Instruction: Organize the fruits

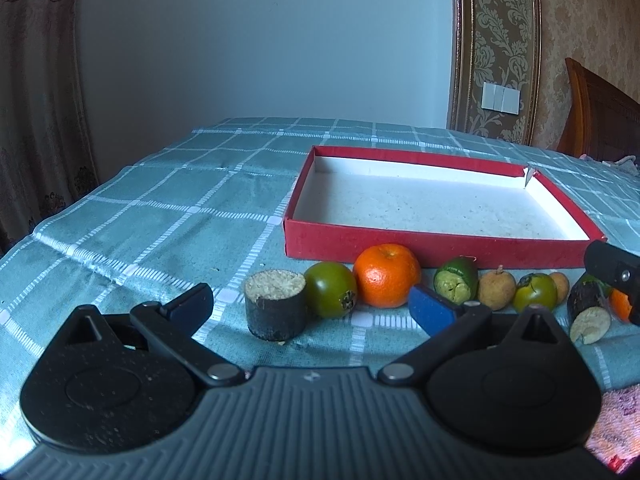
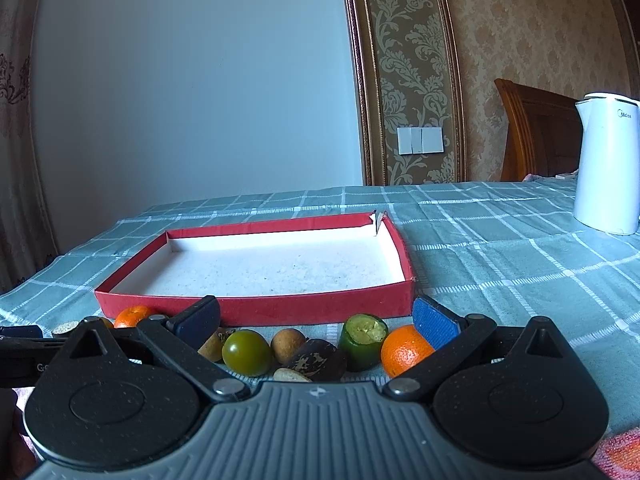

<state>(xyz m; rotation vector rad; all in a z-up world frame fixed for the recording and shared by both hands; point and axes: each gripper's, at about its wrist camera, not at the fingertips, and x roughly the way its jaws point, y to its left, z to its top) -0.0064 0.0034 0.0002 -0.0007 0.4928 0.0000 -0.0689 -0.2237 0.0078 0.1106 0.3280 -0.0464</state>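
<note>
A row of fruits lies on the checked cloth in front of an empty red tray [image 1: 432,246] [image 2: 256,307]. In the left wrist view my open left gripper [image 1: 312,304] frames a dark cut piece [image 1: 275,307], a green fruit [image 1: 330,294] and an orange [image 1: 387,274]. A green cut piece [image 1: 456,284], a brown fruit [image 1: 496,289] and another green fruit [image 1: 534,292] lie to the right. My right gripper [image 2: 318,322] is open over a green fruit [image 2: 246,352], a brown fruit [image 2: 288,345], a dark piece [image 2: 316,360], a green cut piece [image 2: 363,340] and an orange [image 2: 404,350].
A white kettle [image 2: 606,164] stands at the far right of the table. A wooden headboard [image 2: 532,132] and papered wall lie behind. The right gripper's finger [image 1: 612,270] shows at the left wrist view's right edge. A curtain [image 1: 36,100] hangs at left.
</note>
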